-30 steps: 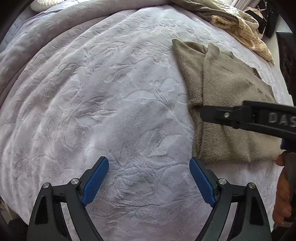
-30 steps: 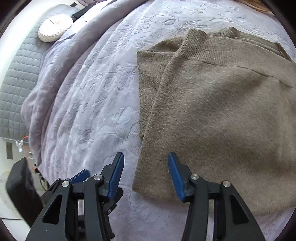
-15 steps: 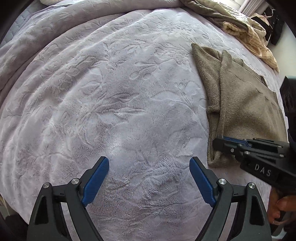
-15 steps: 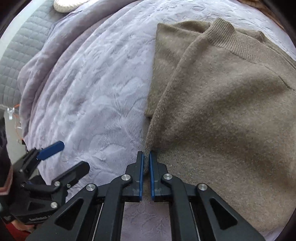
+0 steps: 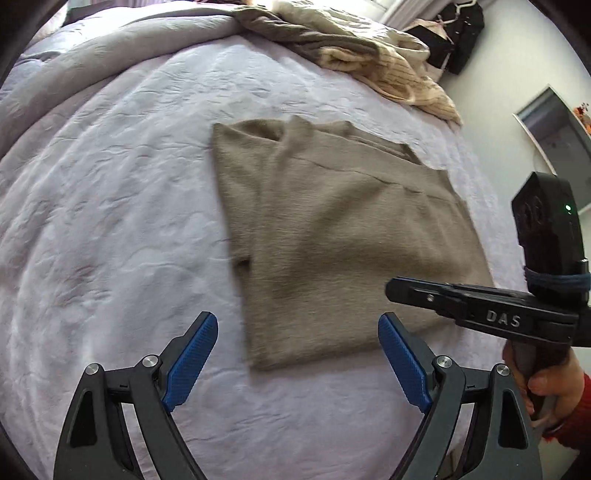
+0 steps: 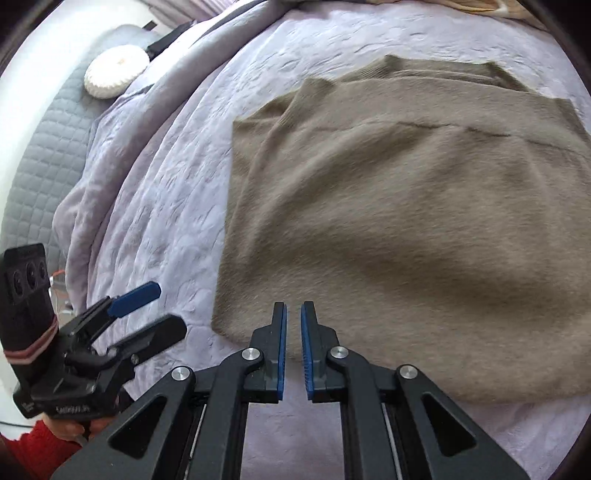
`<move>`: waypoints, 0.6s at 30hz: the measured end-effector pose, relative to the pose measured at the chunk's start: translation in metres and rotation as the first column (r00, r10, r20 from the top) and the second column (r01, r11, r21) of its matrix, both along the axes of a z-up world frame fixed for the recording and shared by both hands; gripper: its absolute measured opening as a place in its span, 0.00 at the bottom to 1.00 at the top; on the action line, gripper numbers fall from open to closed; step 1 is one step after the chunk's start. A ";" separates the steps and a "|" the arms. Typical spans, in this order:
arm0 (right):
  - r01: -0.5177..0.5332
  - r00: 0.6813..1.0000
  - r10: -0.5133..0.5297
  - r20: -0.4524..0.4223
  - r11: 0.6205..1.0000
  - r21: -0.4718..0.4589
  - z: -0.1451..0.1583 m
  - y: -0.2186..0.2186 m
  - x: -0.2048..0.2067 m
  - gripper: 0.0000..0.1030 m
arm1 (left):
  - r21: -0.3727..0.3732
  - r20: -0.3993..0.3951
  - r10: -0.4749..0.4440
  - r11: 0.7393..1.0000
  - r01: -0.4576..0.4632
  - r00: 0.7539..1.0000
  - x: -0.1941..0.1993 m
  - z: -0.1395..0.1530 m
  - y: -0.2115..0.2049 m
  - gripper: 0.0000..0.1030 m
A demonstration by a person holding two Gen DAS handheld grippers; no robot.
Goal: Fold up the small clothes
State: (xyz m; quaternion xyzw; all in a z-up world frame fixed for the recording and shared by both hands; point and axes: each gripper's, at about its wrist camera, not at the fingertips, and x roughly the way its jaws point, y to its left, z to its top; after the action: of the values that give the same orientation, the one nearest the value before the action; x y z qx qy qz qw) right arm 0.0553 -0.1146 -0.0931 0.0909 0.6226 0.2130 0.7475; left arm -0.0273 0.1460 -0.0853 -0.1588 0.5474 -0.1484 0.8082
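A folded olive-brown knit sweater (image 5: 332, 236) lies flat on the lilac bedspread (image 5: 110, 221); it fills much of the right wrist view (image 6: 406, 206). My left gripper (image 5: 297, 358) is open and empty, hovering just in front of the sweater's near edge. My right gripper (image 6: 291, 336) is nearly shut with a narrow gap and nothing between the pads, raised above the sweater's near edge. It shows from the side in the left wrist view (image 5: 391, 288). The left gripper also shows in the right wrist view (image 6: 147, 310), open.
A heap of other clothes (image 5: 369, 55) lies at the far side of the bed. A round white cushion (image 6: 116, 75) sits by the grey quilted headboard (image 6: 33, 155). A dark garment (image 5: 458, 33) hangs on the wall at the right.
The right gripper closed at the sweater's near left corner, then lifted back without cloth. The left gripper swung right and now faces the sweater. The sweater lies flat as before.
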 end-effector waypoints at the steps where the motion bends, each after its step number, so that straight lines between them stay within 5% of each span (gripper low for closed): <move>1: 0.021 1.000 -0.021 -0.011 1.000 -0.002 -0.004 -0.002 0.006 0.10 | -0.034 -0.019 -0.027 0.999 0.026 0.999 0.007 -0.007 -0.010 0.86; 5: 0.124 0.987 -0.121 -0.106 0.992 0.021 -0.036 -0.035 0.007 0.09 | -0.055 -0.127 -0.031 0.998 0.024 0.991 0.015 -0.048 -0.030 0.86; 6: 0.149 0.982 -0.142 -0.124 0.987 0.051 -0.042 -0.045 0.006 0.01 | -0.057 -0.119 -0.033 0.998 0.026 0.992 0.015 -0.054 -0.030 0.86; 8: 0.190 0.974 -0.176 -0.141 0.977 0.096 -0.047 -0.064 0.002 0.01 | -0.064 -0.107 -0.043 0.997 0.037 0.993 0.008 -0.053 -0.029 0.86; 15: 0.224 0.974 -0.221 -0.055 0.974 0.039 -0.026 -0.140 -0.012 0.00 | 0.003 -0.119 -0.068 0.998 0.069 0.991 0.011 -0.050 -0.041 0.86; 18: 0.252 0.967 -0.253 -0.008 0.965 -0.072 -0.013 -0.191 -0.020 0.01 | 0.049 -0.114 -0.082 0.995 0.088 0.990 0.014 -0.053 -0.050 0.86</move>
State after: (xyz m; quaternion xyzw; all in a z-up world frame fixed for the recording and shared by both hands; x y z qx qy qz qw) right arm 0.0354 -0.3052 -0.1061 0.1451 0.6194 0.0933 0.7658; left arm -0.0132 0.0961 -0.1380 -0.1213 0.6018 -0.1587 0.7733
